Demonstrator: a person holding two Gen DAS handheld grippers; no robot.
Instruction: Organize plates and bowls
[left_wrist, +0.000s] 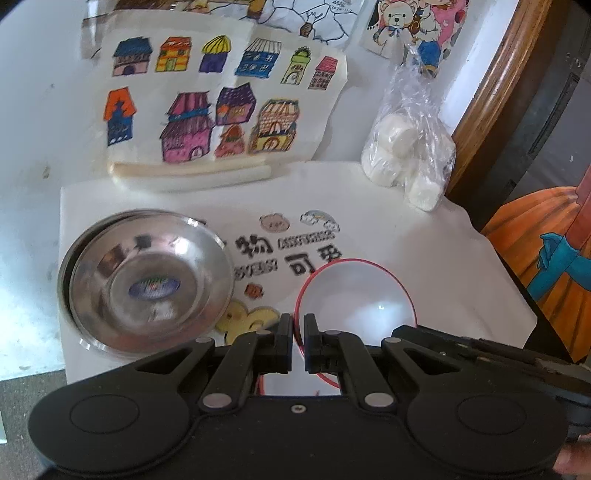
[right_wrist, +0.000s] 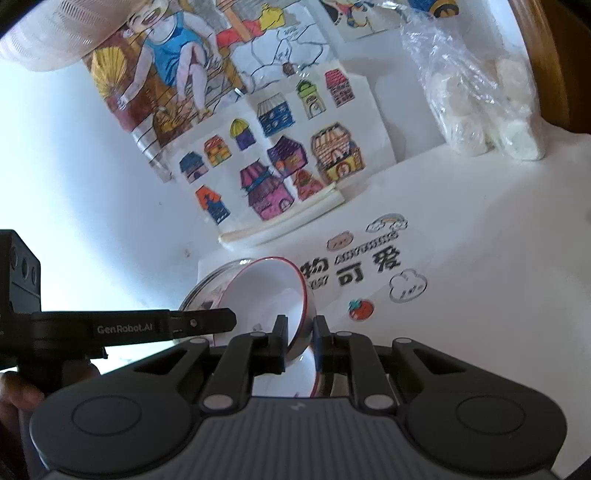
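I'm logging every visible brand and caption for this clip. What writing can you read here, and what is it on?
"GenRobot.AI": on the left gripper's arm, seen in the right wrist view.
"可爱": large black characters on the white mat, with "物" beside them.
Outlined line above those characters: too blurred to read.
Blue oval sticker inside the steel bowl: unreadable.
Scribbles on the drawing at top: too small to read.
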